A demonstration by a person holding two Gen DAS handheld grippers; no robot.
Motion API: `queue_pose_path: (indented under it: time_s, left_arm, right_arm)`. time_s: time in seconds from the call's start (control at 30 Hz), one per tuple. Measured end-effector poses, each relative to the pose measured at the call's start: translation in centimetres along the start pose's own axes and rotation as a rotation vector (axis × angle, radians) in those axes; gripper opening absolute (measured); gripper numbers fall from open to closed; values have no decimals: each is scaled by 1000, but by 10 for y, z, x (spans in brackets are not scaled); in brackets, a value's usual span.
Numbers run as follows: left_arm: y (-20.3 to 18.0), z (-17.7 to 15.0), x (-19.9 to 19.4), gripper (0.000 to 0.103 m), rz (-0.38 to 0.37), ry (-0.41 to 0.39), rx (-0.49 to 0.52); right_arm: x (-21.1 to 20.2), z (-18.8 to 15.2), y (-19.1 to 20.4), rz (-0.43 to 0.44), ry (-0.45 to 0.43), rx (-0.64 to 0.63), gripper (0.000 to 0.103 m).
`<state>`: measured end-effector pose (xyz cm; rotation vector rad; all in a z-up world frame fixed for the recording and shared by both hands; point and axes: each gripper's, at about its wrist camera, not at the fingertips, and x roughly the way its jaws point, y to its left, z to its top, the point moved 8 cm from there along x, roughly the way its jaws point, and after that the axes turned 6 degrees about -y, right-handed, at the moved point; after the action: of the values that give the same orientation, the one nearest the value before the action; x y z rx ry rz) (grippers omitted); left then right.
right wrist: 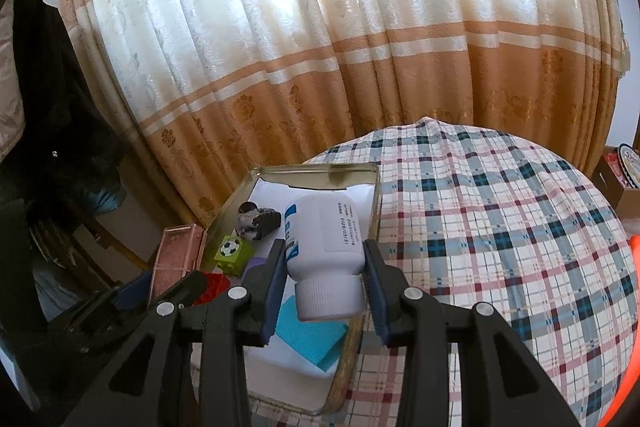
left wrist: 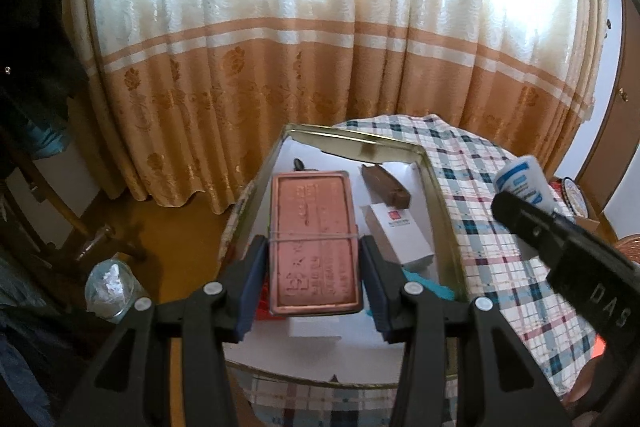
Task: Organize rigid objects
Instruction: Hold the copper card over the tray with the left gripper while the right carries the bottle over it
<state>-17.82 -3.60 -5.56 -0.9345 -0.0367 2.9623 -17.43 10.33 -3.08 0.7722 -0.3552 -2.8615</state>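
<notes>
My left gripper (left wrist: 314, 267) is shut on a flat pink tin (left wrist: 313, 241) bound with a rubber band, held over the open metal tray (left wrist: 440, 195); the tin also shows in the right wrist view (right wrist: 176, 255). My right gripper (right wrist: 325, 277) is shut on a white bottle (right wrist: 326, 247) with a blue label and ribbed cap, held above the tray's right rim (right wrist: 374, 203). The bottle (left wrist: 524, 183) and right gripper show at right in the left wrist view. In the tray lie a white box (left wrist: 400, 233), a brown block (left wrist: 386, 185), a green football cube (right wrist: 232, 249), a dark lumpy object (right wrist: 258, 221) and a teal pad (right wrist: 310, 339).
The tray sits on a round table with a plaid cloth (right wrist: 500, 227). An orange and cream curtain (left wrist: 280, 67) hangs behind. A glass jar (left wrist: 108, 287) and a wooden chair (left wrist: 80, 227) stand at the left on the floor. A box with a round tin (right wrist: 628, 171) is at far right.
</notes>
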Motion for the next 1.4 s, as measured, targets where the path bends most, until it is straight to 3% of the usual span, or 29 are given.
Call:
queue_pose_path:
  time_s: [0.7,1.4]
  left_arm:
    - [13,7,24,46,57,8,31]
    - [10,1,51,46,81,48,82]
  right_arm:
    - [44,9,5,-51,19,-43,40]
    - [105,0,6,-83,141,-92,40]
